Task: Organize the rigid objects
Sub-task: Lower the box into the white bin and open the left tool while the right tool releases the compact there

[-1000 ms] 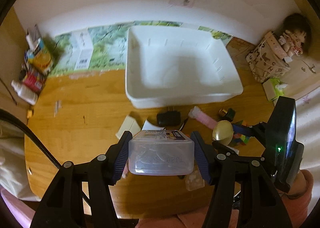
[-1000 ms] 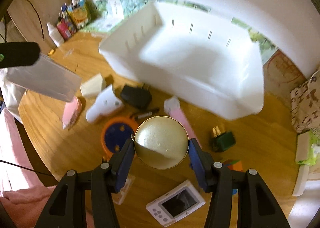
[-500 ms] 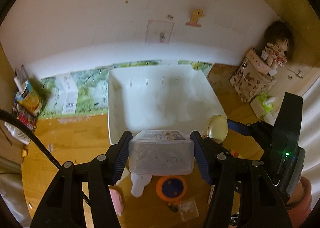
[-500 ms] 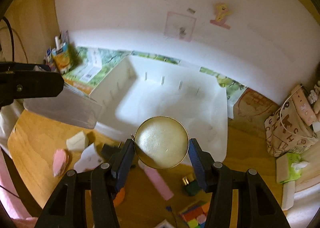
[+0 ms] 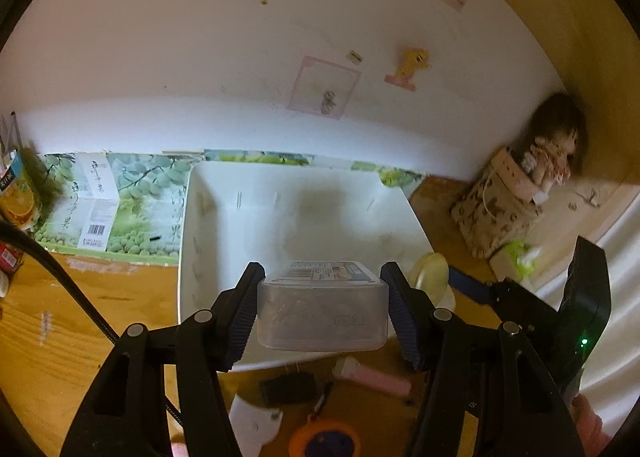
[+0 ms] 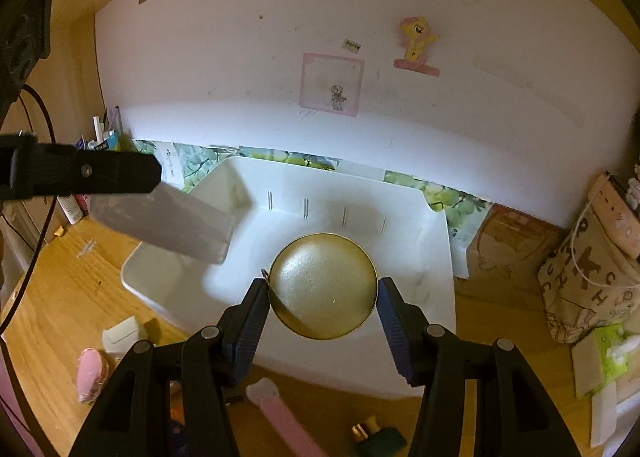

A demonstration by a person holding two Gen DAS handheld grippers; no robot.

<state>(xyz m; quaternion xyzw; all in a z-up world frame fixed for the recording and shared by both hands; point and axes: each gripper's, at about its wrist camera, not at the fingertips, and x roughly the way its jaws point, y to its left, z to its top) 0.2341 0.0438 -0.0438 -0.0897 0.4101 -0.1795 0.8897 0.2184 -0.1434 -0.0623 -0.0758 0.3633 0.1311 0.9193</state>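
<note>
a: what does your left gripper (image 5: 322, 311) hold?
b: it is closed on the clear plastic box (image 5: 322, 313), up over the near left part of the white bin (image 5: 202, 225).
a: and your right gripper (image 6: 322, 311)?
b: its pads clamp the round gold tin (image 6: 323, 285), also raised above the bin, just right of the box.
</note>
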